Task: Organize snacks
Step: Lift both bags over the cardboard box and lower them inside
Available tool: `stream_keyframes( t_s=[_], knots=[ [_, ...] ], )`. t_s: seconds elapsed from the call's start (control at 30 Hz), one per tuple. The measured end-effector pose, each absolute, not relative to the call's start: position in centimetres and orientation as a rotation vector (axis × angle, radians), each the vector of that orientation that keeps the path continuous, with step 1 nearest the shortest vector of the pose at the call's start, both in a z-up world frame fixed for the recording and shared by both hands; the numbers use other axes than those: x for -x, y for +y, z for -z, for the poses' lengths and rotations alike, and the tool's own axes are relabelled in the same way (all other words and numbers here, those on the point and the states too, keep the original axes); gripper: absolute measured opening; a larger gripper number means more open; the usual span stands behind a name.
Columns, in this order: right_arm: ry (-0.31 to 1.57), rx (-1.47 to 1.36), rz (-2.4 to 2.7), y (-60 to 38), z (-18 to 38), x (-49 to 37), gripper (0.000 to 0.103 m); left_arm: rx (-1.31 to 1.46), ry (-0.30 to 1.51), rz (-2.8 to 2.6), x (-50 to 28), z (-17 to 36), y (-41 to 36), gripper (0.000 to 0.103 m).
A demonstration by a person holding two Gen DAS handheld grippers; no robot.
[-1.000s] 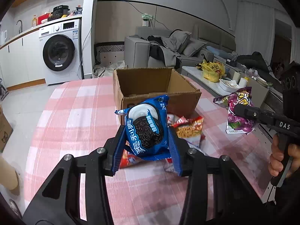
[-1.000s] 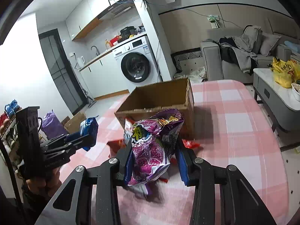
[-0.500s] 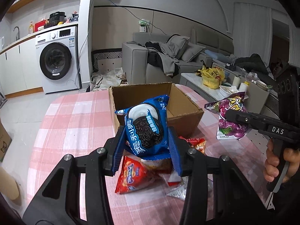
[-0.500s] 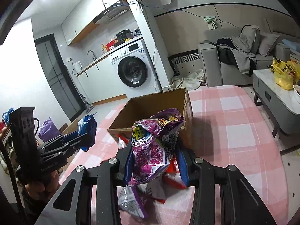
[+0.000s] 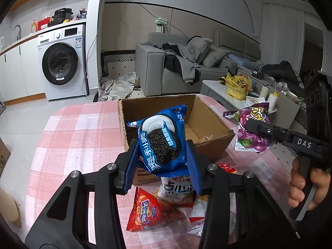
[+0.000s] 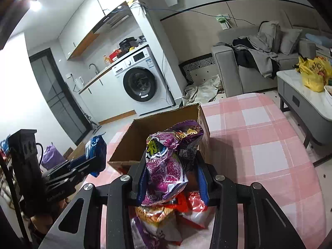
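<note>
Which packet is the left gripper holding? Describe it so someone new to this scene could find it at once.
Start at the open cardboard box on the pink checked tablecloth. In front of it, the left gripper clamps an upright blue Oreo packet showing a dark sandwich cookie. It is the only blue snack; the loose packets below are red, orange and white.

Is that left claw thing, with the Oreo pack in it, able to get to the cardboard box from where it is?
Probably yes. The left gripper, shut on the Oreo pack, sits just short of the open cardboard box, with nothing between them and no flaps covering the top.
</note>
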State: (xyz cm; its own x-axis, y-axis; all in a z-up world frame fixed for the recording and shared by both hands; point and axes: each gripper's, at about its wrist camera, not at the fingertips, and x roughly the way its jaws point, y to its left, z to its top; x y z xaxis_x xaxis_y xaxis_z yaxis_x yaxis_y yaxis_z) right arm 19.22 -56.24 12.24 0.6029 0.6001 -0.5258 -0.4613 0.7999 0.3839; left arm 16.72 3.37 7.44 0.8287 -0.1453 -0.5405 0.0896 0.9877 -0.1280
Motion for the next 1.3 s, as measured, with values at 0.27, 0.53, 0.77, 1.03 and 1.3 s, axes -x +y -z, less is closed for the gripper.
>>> stream_keyframes(
  t_s=[0.27,0.53,0.77,1.03,1.3],
  knots=[
    [0.669,-0.240,-0.608,-54.9,-12.5,-21.1,0.040,0.121,0.581,0.093,-19.3,-6.6,3.9,0.041],
    [0.663,-0.255,-0.605,-53.3,-12.5,-23.3,0.040,0.135,0.587,0.074,-22.2,-5.9,4.2,0.041],
    [0.696,-0.242,-0.612,-51.9,-11.5,-24.9,0.040,0.126,0.603,0.075,-24.3,-4.8,3.6,0.041],
    [0.725,-0.224,-0.619,-50.8,-10.7,-26.1,0.040,0.114,0.618,0.074,-25.8,-4.1,3.0,0.041],
    [0.774,-0.193,-0.629,-49.4,-9.9,-26.8,0.040,0.095,0.652,0.074,-27.0,-2.7,2.7,0.041]
  ],
)
